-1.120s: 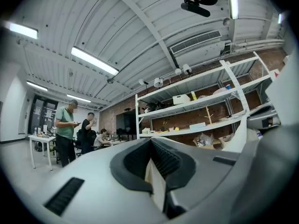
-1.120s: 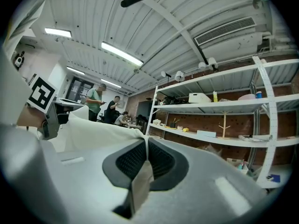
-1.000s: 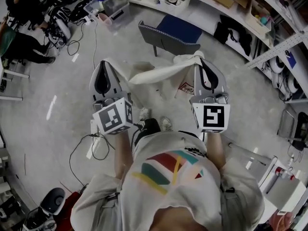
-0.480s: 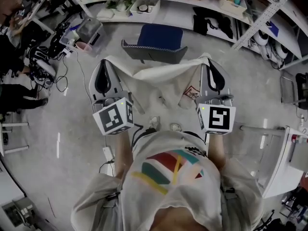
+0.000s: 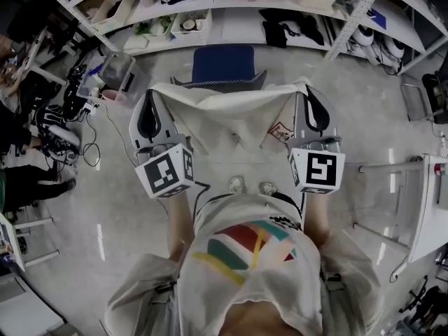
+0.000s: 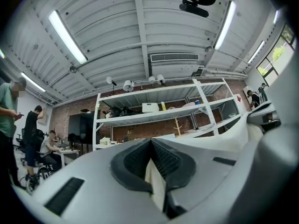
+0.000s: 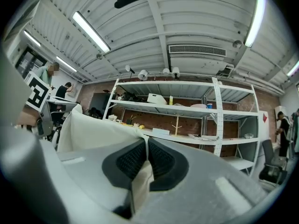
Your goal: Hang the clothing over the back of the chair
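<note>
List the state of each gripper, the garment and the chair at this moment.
Left gripper: shut on one corner of the garment.
Right gripper: shut on the other corner.
Garment: spread between the two grippers, sagging in the middle, not yet hung.
Chair: upright, seat bare, back towards the person and uncovered.

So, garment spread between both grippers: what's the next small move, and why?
Probably carry it forward over the chair back. The left gripper and right gripper are each shut on an edge of the cream garment, which hangs spread in front of it, not yet draped.
</note>
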{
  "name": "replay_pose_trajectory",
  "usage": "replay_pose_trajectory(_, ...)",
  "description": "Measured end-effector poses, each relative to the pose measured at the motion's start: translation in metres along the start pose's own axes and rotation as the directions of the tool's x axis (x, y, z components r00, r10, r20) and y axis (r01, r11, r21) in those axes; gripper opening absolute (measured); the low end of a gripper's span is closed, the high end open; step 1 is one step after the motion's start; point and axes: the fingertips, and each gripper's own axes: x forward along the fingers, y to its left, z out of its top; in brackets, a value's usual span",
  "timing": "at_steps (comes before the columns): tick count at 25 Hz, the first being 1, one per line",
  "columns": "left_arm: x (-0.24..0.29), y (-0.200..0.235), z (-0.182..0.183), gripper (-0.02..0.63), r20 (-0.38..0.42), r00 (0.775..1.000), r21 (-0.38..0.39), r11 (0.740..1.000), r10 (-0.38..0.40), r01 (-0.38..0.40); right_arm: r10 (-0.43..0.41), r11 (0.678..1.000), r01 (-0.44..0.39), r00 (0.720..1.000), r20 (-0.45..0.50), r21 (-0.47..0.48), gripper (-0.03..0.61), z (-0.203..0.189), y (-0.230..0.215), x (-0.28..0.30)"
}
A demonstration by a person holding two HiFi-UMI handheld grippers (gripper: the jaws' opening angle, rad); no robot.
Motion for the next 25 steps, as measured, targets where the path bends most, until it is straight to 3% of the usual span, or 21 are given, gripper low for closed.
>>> replay_pose_trajectory(9, 0.019, 0.02, -0.001, 0.014, 0.01, 0.997, -0.04, 0.996, -0.073, 0.074, -0.057, 0.998, 0.056, 0.998, -0.032, -0.027, 0.009, 0.004, 0.025, 0.006)
replay_pose_trajectory(20, 0.021, 0.048, -0.019, 0.014, -0.041, 0.999, 0.008, 1.0, 0.015, -0.014, 0.04, 0.999, -0.041, 0.996, -0.074, -0.003, 0.009, -0.01, 0.046, 0.008)
replay_pose_trajectory(25, 0.026, 0.05, -0.015, 0.014, -0.027, 0.999, 0.023, 0.999, 0.028, -0.027, 0.055, 0.998, -0.055, 0.996, -0.065, -0.004, 0.009, -0.009, 0.045, 0.016)
